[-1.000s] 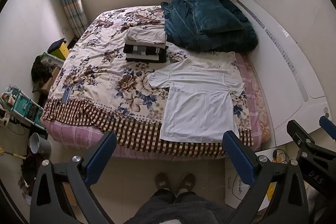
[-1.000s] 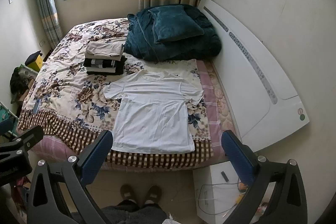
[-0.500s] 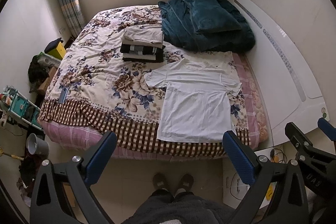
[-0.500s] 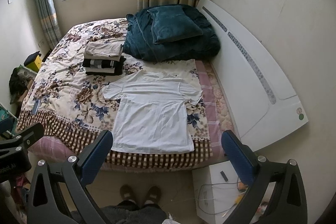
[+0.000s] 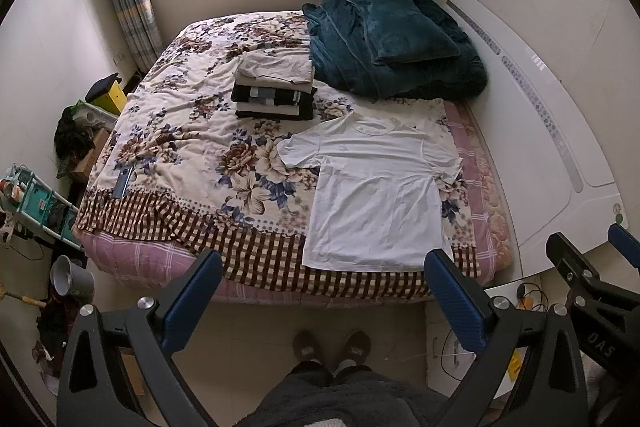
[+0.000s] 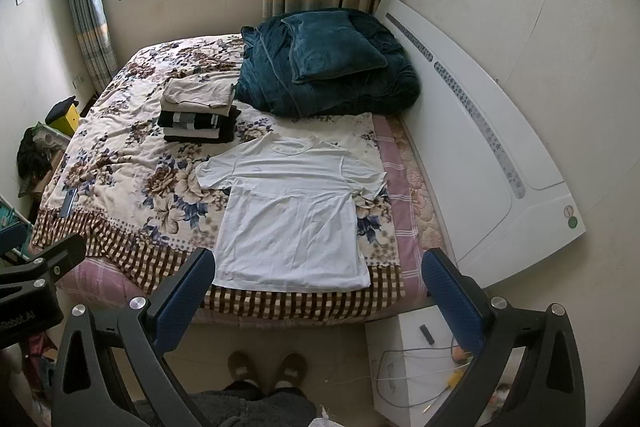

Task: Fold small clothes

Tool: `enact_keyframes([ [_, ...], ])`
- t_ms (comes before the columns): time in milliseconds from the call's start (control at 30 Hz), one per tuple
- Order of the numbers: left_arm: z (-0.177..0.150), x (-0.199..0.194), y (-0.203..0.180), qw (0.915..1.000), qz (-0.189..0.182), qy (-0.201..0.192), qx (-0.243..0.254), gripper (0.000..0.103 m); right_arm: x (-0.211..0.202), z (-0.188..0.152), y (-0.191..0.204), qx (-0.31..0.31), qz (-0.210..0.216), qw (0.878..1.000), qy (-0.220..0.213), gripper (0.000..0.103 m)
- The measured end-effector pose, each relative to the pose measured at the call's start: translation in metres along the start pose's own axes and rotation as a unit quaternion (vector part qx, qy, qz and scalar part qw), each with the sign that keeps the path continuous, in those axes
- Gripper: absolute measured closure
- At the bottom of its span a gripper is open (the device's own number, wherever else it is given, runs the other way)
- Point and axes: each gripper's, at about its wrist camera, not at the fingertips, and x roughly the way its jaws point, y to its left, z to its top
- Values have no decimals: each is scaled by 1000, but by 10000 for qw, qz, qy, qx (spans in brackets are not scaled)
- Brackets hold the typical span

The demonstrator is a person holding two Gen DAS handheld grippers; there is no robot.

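A big bed (image 5: pixel 168 131) with a flowery cover fills the room. At 12 o'clock on it sits a dark teal blanket (image 5: pixel 400 67) with a teal pillow (image 5: pixel 404 27) on top. Just to the left of the blanket is a stack of folded clothes (image 5: pixel 274 89), tan ones over black and white ones. A small dark phone (image 5: pixel 122 183) lies near the bed's edge at 9 o'clock. A white headboard (image 6: pixel 500 163) runs along the 3 o'clock side, and a low white stand (image 6: pixel 404 367) with cords on it sits on the floor by the bed's corner. The person's two slippers (image 6: pixel 266 369) show at 6 o'clock, on the floor in front of the bed. The white T-shirt (image 6: pixel 292 211) lies flat and spread out at the near side of the bed, neck toward 12 o'clock, sleeves out, with a few soft wrinkles. Nothing lies on top of it. The left gripper (image 5: pixel 322 301) has its blue fingers wide apart and holds nothing. The right gripper (image 6: pixel 316 297) is spread wide too, and it is empty. Both hang above the floor, apart from the shirt.
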Motion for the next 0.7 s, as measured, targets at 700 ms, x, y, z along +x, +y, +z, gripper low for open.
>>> enact_keyframes([
  [700, 5, -1, 6, 10000, 7, -75, 24, 0, -3, -2, 5, 19, 29, 10000, 14, 0],
])
